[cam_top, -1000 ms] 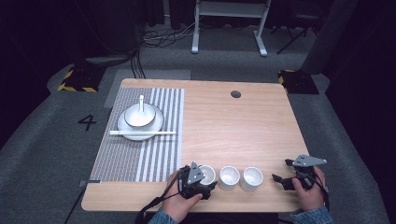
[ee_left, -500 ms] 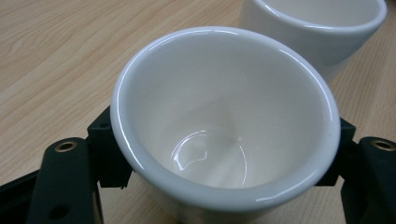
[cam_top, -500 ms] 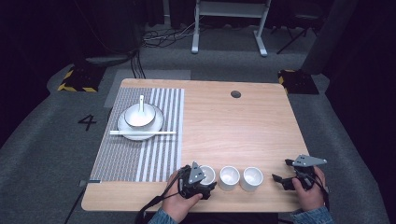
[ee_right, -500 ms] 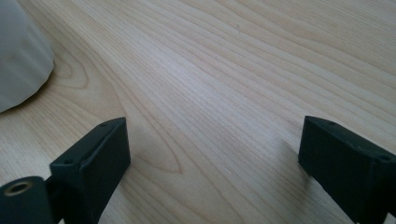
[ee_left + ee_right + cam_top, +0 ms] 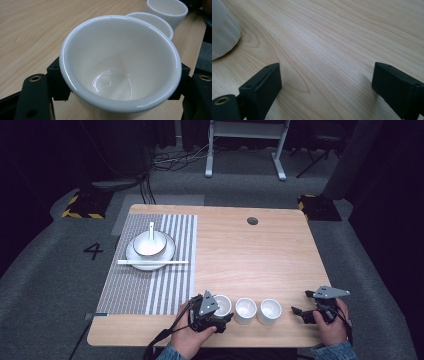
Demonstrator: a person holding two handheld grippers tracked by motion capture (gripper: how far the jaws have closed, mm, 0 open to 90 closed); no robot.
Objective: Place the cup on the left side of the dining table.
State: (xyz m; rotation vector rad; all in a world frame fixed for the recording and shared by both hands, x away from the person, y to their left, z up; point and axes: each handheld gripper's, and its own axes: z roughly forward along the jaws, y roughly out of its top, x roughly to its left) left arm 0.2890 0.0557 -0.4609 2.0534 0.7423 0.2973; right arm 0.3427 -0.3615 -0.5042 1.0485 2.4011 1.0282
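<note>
With the left tool (image 5: 220, 311) clamped across a glossy white cup (image 5: 120, 62) at lower centre, it looked light, rigid, slippery, chippable; right tool (image 5: 327, 82) sat open.

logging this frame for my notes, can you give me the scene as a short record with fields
work in hand: left gripper has its jaws around the left cup of a row of three
cups: left cup, middle cup, right cup, all upright near the table's front edge
right gripper: jaws open, holding nothing, beside the right cup
mat: striped, on the table's left
on mat: plate with bowl and spoon, chopsticks across the plate's front
</note>
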